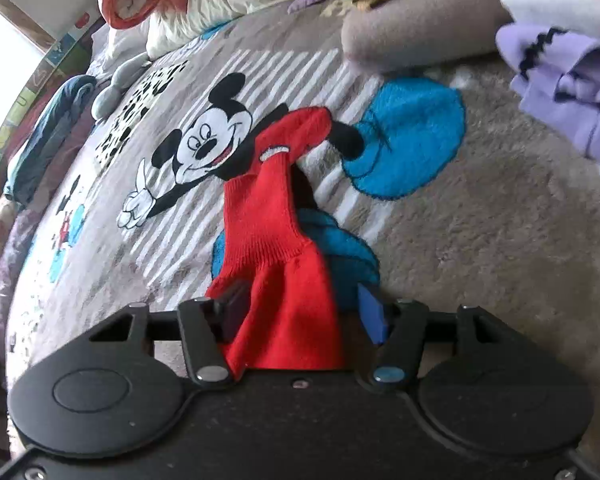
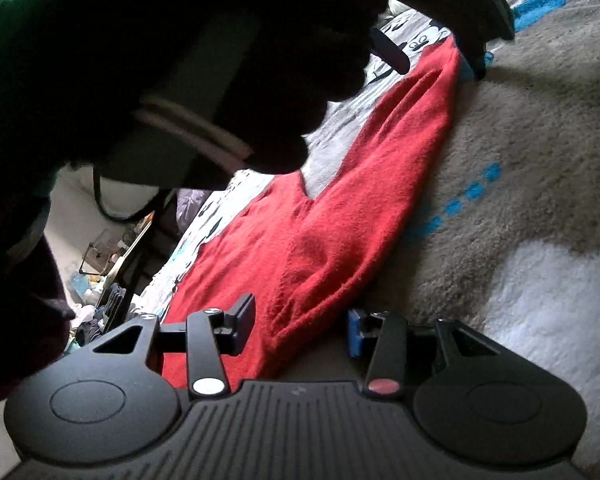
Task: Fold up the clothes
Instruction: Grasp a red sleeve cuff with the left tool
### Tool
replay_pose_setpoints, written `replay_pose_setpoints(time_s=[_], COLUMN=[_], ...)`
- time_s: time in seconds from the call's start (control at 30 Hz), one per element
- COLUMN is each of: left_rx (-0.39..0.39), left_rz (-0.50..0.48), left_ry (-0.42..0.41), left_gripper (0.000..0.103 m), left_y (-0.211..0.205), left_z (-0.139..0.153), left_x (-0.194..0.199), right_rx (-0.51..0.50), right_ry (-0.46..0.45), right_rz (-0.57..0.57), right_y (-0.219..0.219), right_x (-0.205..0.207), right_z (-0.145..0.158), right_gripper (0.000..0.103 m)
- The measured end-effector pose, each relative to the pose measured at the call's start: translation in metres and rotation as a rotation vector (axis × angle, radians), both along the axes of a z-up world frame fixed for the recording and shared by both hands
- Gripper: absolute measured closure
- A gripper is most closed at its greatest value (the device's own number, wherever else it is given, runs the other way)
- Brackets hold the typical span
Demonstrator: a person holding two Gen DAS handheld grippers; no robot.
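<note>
My left claw (image 1: 298, 310) is spread, its fingers either side of the near end of a red knit garment (image 1: 276, 216) that lies stretched out across the Mickey Mouse blanket (image 1: 204, 136) on the bed. My right claw (image 2: 300, 330) is spread too, with the same red garment (image 2: 340, 208) lying between its fingers on the grey plush. Past the garment I see a folded lilac garment (image 1: 572, 80) and a heap of bedding (image 1: 188, 4) near the blanket's far edge.

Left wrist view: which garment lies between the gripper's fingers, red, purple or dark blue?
The red garment: it alone runs into the open left gripper; the purple garment and blue garment lie far off.
</note>
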State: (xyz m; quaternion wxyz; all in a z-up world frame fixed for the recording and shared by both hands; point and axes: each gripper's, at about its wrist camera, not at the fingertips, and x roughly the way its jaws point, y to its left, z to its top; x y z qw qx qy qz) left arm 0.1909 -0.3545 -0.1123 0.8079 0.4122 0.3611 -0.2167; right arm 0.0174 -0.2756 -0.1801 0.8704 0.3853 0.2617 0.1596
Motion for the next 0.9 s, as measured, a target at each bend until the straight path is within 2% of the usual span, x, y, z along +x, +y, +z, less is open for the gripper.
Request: replay_pose_setpoints(time_s=[0.13, 0.47, 0.5, 0.57, 0.6, 0.73, 0.9], left_rx=[0.059, 0.157, 0.18, 0.202, 0.203, 0.136, -0.011], left_rz=[0.021, 0.076, 0.061, 0.052, 0.056, 0.062, 0.099], left_ry=[-0.035, -0.094, -0.105, -0.105, -0.098, -0.079, -0.082], left_gripper=[0.046, 0.07, 0.074, 0.096, 0.097, 0.1, 0.1], left_y=[-0.013, -0.035, -0.037, -0.039, -0.04, -0.029, -0.002], left_z=[-0.006, -0.023, -0.026, -0.028, -0.028, -0.009, 0.031], left_x=[0.005, 0.023, 0.023, 0.024, 0.025, 0.03, 0.035], right_rx=[-0.007, -0.026, -0.024, -0.022, -0.021, -0.019, -0.027], right_ry=[-0.004, -0.013, -0.013, -0.013, -0.014, -0.009, 0.002], right_rz=[0.001, 0.004, 0.005, 0.006, 0.006, 0.011, 0.02], right_y=[0.001, 0.001, 0.0, 0.0, -0.001, -0.002, -0.003], right_x=[-0.001, -0.001, -0.001, -0.001, -0.001, -0.001, 0.0], right_z=[0.001, 0.003, 0.003, 0.003, 0.004, 0.006, 0.01], right_gripper=[0.056, 0.056, 0.056, 0.056, 0.056, 0.056, 0.056])
